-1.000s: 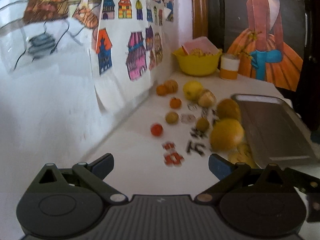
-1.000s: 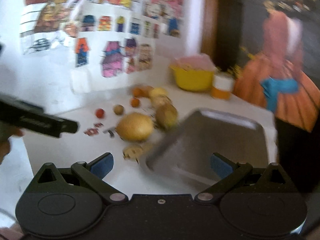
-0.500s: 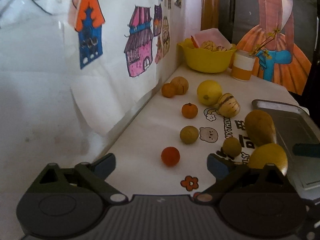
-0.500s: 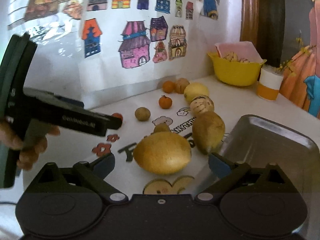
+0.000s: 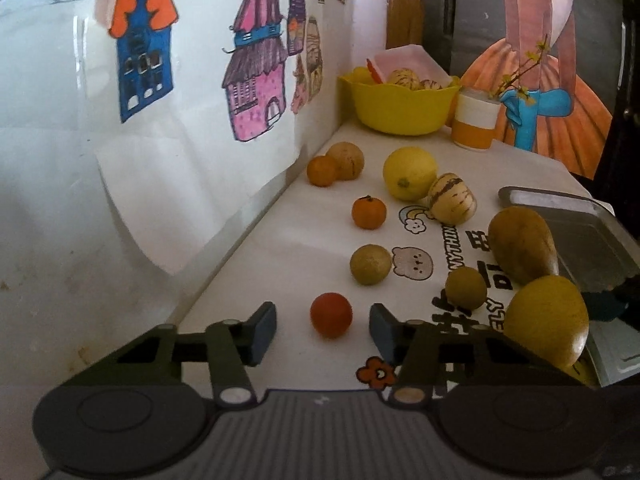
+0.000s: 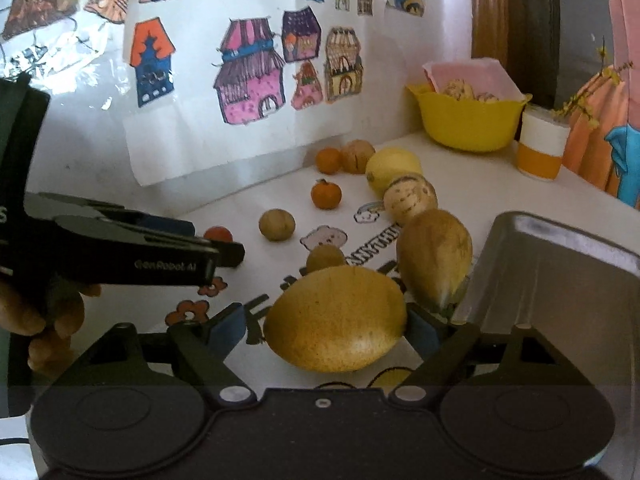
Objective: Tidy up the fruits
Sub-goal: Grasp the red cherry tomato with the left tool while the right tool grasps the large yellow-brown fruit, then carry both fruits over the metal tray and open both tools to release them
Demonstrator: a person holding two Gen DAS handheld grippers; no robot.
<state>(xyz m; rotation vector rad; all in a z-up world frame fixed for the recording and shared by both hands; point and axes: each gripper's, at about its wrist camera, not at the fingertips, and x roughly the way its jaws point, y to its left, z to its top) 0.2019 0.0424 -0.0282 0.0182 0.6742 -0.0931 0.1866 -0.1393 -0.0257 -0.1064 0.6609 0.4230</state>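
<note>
Both claws open: left claw (image 5: 322, 327) straddles the red fruit (image 5: 331, 314); right claw (image 6: 322, 326) seemingly brackets the yellow melon (image 6: 335, 319), lower centre. Next: squeeze, lift.

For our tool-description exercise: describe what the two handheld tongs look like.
Both tongs, left and right, are matte black with linked arms, silver pivot pins, round side discs, a ribbed centre and blue pads. The left one's side reads "GenRobot AI". No sleeve shows.

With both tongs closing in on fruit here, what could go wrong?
1. The big yellow fruit nearly fills the open right tongs; the round skin might slip out.
2. It lies close to the brown fruit and tray; a nudge could roll them.
3. The left tongs could push the red fruit away.
</note>
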